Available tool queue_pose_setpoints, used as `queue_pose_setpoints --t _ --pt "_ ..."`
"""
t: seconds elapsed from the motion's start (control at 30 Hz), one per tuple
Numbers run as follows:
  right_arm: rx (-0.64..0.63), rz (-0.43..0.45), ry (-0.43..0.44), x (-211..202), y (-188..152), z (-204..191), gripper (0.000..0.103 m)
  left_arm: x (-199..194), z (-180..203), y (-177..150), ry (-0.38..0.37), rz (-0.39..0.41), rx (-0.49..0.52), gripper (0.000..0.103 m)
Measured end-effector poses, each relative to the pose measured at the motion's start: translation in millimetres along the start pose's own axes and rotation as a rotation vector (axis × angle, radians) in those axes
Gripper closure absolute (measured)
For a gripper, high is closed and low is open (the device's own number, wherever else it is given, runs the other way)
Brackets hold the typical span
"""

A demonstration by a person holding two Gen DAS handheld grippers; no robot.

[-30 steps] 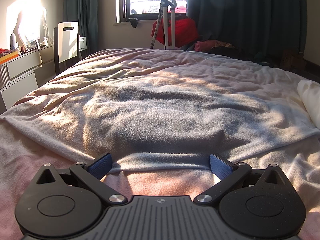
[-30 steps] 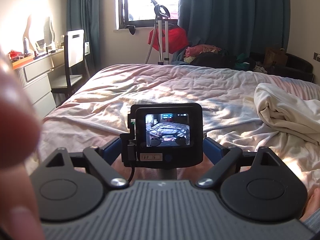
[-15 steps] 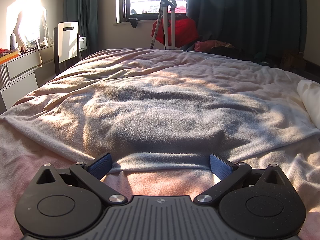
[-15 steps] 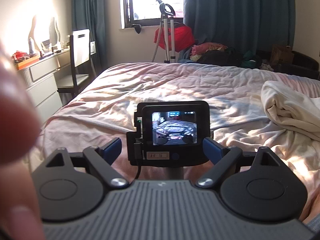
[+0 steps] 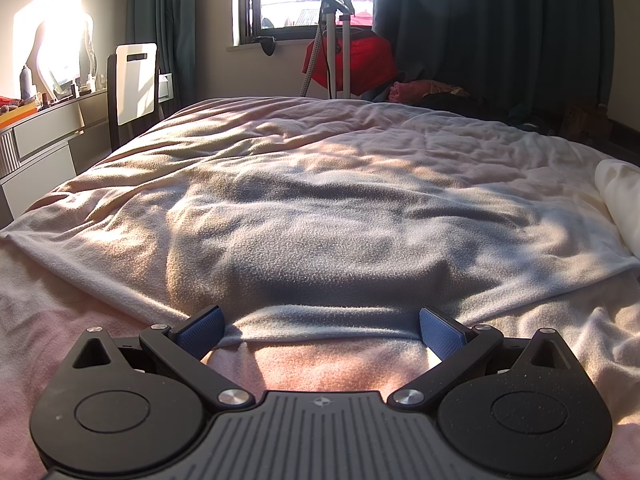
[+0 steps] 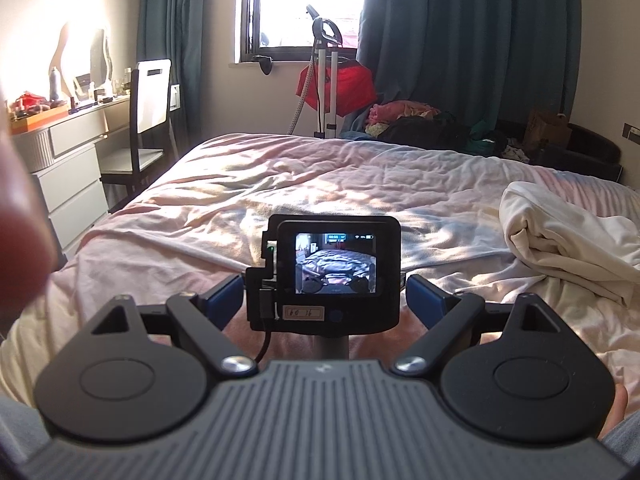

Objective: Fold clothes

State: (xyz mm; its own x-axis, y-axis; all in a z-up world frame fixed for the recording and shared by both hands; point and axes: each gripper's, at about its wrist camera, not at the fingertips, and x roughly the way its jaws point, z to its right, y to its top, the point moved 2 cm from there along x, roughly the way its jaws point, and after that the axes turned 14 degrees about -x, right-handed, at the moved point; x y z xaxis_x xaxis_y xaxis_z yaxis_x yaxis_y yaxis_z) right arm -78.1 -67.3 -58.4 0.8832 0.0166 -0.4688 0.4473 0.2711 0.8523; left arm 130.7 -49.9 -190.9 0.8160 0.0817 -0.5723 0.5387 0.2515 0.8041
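A pale fleece cloth (image 5: 320, 216) lies spread flat on the pink bed (image 5: 48, 320). My left gripper (image 5: 320, 330) rests low on the bed, open, its blue pads on either side of the cloth's near hem. My right gripper (image 6: 324, 298) is open and held above the bed behind the left gripper, whose camera back and screen (image 6: 336, 264) sit between its fingers. A crumpled cream garment (image 6: 568, 240) lies at the right of the bed; its edge shows in the left wrist view (image 5: 620, 200).
A desk with drawers (image 6: 68, 160) and a chair (image 6: 148, 120) stand left of the bed. A garment steamer with a red item (image 6: 332, 76) and a clothes pile (image 6: 404, 116) are by the window. A blurred fingertip (image 6: 20, 216) covers the right view's left edge.
My left gripper has not moved. My right gripper's view has risen and shifted slightly, so the left gripper's camera sits a little higher between its fingers.
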Motion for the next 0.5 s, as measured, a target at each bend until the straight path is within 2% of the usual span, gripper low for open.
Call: queue_pose_setpoints --t 0.5 --pt "0.011 0.030 -0.001 -13.0 7.0 9.7 0.013 0.7 -0.1 0.1 0.000 0.000 0.000 0.000"
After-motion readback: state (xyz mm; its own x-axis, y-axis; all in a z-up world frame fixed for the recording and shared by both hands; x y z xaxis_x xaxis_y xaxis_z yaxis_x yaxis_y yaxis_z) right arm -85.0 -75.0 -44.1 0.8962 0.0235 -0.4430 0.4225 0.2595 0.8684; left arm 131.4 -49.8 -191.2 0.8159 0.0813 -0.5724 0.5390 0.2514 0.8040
